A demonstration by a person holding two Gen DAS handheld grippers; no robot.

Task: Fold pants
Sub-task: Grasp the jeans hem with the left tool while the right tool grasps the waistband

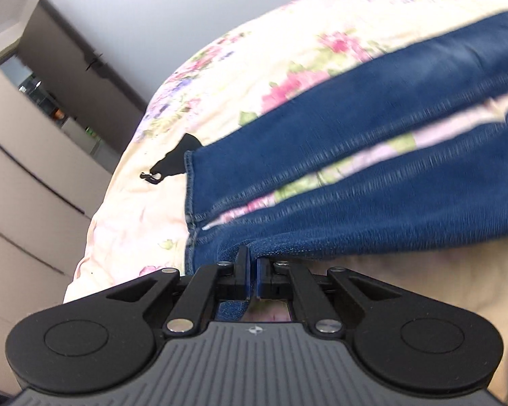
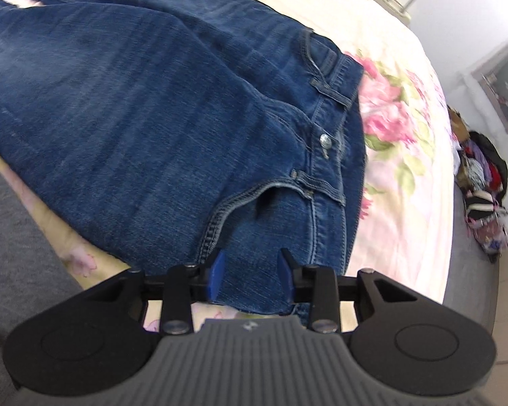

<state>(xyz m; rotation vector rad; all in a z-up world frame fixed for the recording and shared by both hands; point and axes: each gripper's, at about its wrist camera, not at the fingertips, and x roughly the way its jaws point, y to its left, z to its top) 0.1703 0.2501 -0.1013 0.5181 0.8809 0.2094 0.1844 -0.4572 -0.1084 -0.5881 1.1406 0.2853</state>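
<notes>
Blue jeans (image 1: 355, 128) lie flat on a floral bedspread (image 1: 254, 67), the two legs side by side with a strip of bedspread showing between them. My left gripper (image 1: 251, 260) is shut on the near leg's edge close to its hem, which is lifted slightly. In the right wrist view the jeans (image 2: 135, 101) show their waistband, button and front pocket. My right gripper (image 2: 250, 267) stands open over the near waist corner. Denim lies between its blue pads (image 2: 216, 270), which do not press on it.
A small black item with a clip (image 1: 176, 162) lies on the bedspread beyond the hems. Pale drawers (image 1: 23, 186) stand left of the bed. A pile of mixed clothes (image 2: 484, 189) sits past the bed's grey edge (image 2: 470, 287). Grey clothing of a person (image 2: 10, 237) fills the left.
</notes>
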